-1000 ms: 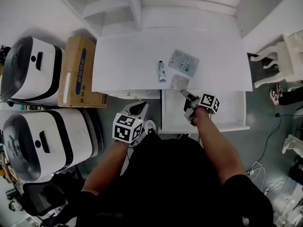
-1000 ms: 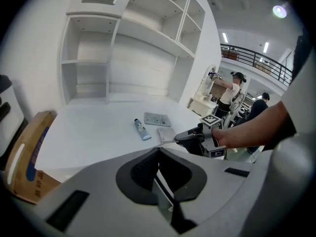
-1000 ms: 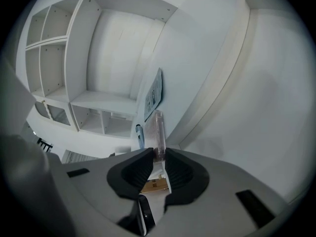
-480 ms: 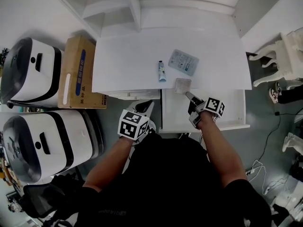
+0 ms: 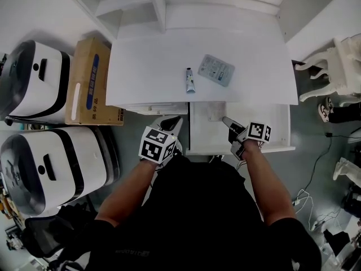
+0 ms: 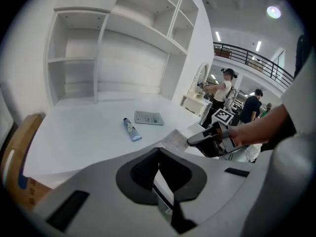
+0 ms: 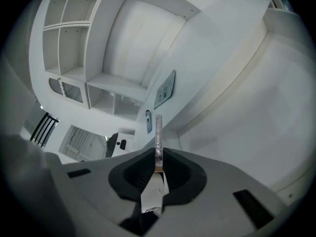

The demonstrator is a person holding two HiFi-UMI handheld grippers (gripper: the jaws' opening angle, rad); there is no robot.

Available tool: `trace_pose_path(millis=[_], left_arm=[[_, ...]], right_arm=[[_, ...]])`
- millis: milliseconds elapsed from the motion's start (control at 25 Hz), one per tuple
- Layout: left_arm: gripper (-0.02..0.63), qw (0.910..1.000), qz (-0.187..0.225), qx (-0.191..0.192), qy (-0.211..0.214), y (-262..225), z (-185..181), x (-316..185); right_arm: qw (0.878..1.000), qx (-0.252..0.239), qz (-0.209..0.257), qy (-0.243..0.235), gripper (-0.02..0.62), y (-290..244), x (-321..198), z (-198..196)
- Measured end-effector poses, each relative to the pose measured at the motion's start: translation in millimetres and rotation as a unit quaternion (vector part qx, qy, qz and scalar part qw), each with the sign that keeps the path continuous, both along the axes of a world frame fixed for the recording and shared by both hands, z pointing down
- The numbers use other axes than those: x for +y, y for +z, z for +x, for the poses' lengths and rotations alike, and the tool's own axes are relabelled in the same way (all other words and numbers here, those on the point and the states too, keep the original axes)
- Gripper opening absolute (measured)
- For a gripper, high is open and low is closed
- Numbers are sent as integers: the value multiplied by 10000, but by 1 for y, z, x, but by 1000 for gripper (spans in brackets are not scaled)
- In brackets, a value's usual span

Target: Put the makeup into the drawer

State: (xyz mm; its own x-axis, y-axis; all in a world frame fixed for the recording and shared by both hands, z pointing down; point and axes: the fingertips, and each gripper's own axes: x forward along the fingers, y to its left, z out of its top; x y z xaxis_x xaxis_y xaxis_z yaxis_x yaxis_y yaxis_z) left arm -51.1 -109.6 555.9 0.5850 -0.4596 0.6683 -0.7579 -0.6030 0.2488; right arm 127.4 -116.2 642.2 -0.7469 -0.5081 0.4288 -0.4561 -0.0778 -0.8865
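Observation:
A small flat square makeup packet (image 5: 215,110) hangs over the open white drawer (image 5: 271,135), just in front of the desk's edge. My right gripper (image 5: 227,122) is shut on its near edge; its jaws have just been closing with the packet between them. The right gripper view shows the packet (image 7: 158,132) edge-on, sticking out of the right gripper (image 7: 158,154). A small tube (image 5: 190,79) and a larger flat packet (image 5: 216,70) lie on the desk (image 5: 146,66). My left gripper (image 5: 169,124) is shut and holds nothing, low by the drawer's left side.
A closed drawer front (image 5: 155,108) sits left of the open one. A cardboard box (image 5: 90,81) and two white-and-black appliances (image 5: 34,75) (image 5: 51,171) stand at the left. A white chair (image 5: 333,66) is at the right, shelves (image 5: 158,4) behind the desk.
The right gripper has drawn back toward me with the small square packet, from the desk's front edge to over the open drawer. The left gripper stayed about where it was.

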Motion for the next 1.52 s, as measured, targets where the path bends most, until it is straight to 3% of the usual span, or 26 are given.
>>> trace_pose_path(millis=[320,560,840,1520], left_arm=[[9,9999,-34,-47,-100,3,-2,1],[9,9995,-43,-173,-268,1,-13,-6],[9,9990,-113,-249,-366,1,-16,-4],[9,9979,-257,-282,-520,5,-24,7]], right_arm=[[9964,404,-570,-483,60,48,14,3],[9940,511,-952,-163,60,87,-5,3],[9952,331,-917,70,60,106,-24,-8],[9832,1028,-1491,244,78,154,-11,-3]])
